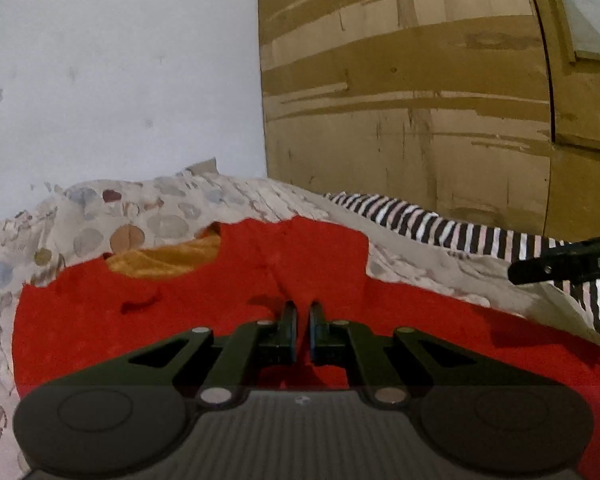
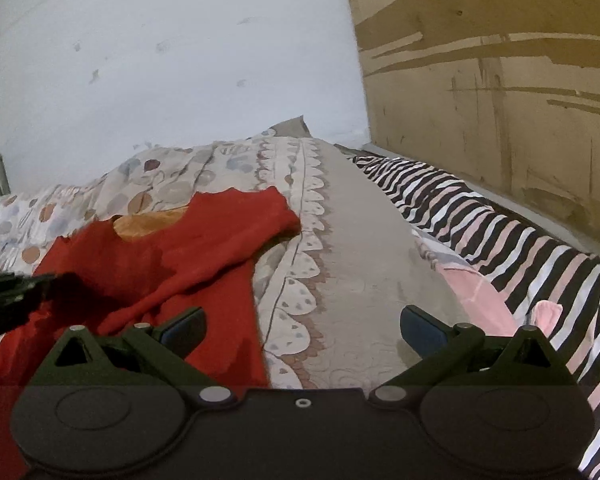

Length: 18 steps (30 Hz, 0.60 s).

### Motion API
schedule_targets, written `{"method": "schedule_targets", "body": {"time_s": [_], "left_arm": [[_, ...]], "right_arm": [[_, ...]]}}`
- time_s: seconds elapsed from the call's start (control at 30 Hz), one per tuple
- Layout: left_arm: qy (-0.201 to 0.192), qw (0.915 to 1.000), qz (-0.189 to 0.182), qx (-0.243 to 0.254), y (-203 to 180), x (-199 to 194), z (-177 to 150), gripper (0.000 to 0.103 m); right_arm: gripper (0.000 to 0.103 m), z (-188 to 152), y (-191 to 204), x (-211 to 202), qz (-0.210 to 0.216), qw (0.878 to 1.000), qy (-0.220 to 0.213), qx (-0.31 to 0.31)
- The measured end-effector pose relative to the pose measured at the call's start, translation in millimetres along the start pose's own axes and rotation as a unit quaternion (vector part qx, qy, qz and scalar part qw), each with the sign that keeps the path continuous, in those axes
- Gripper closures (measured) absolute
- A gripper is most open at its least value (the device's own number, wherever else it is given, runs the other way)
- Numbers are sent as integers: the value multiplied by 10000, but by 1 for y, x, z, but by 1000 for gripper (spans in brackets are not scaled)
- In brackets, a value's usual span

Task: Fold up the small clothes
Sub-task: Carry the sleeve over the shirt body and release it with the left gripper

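on the bedspread, red garment seemingly in left tongs

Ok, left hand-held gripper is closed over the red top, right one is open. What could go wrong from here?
1. The left hand-held gripper is shut over the red top; whether it pinches one layer or several is unclear, so the fold could bunch.
2. The right hand-held gripper is open over the bedspread, beside the top's edge, and could catch the bedspread instead.
3. The striped cloth lies nearby and could be dragged in.
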State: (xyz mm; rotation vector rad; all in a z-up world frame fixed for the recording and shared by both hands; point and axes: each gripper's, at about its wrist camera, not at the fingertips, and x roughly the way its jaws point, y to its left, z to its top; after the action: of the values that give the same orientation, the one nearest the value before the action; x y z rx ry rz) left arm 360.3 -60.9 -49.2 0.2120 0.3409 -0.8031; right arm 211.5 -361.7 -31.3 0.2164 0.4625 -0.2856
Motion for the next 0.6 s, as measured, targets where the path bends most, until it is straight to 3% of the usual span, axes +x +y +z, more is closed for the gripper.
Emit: {"method": "schedule_targets", "body": {"time_s": [0.1,0.2,0.23,0.27,0.37,0.47,0.53,0.6], "left_arm": [[279,9992,-285,-57,-3,1,0,86],[371,9977,-558,57,-4,-4,-2,48],[287,9976,-620,117,-5,-8,-2,30],[168,9975,-657,179,-8,-14,-1,23],[-65,9975,-651,274,-10,-26,4,15],[-190,9989,-406,110,-1,-33,10,10],[-232,9997,-87,-56,10,-40,13,5],[-192,9980,584,-170,23,-43,14,1]], "right_arm": [[0,0,1,4,77,9998,110,124],[0,3,3,8,210,9992,217,259],[0,4,6,10,273,9990,239,258],[0,5,8,11,313,9989,251,236],[0,9,19,16,414,9987,260,126],[0,13,26,20,602,9977,272,148],[1,16,31,24,876,9954,324,214],[1,18,40,31,1178,9922,394,134]]}}
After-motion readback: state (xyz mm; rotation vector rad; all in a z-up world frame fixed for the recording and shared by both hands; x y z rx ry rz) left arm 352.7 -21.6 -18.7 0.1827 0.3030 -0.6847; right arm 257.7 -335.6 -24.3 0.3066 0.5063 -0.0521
